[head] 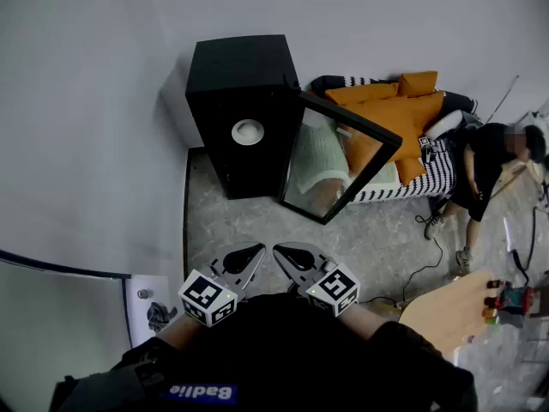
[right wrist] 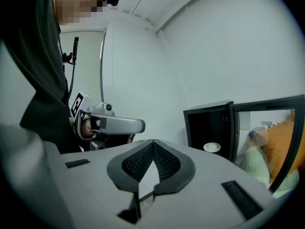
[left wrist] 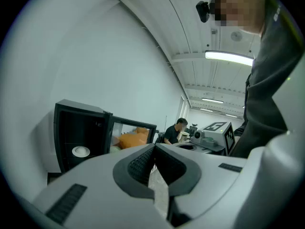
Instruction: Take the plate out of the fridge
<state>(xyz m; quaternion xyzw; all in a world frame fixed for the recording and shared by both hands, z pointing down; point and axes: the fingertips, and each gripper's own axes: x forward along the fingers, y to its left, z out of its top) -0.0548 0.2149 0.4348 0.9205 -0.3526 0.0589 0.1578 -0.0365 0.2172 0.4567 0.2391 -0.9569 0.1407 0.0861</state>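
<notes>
At 12 o'clock, well ahead: black fridge (head: 244,114), door (head: 343,157) swung open toward 4 o'clock. Left gripper (head: 256,252) and right gripper (head: 281,252) side by side at 6 o'clock, jaws pressed together, empty. White plate (head: 248,131) inside fridge, straight ahead; left gripper looks marginally nearer.

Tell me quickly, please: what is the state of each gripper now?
Left grey two-jaw gripper: closed, holding nothing.
Right grey two-jaw gripper: closed, holding nothing.
</notes>
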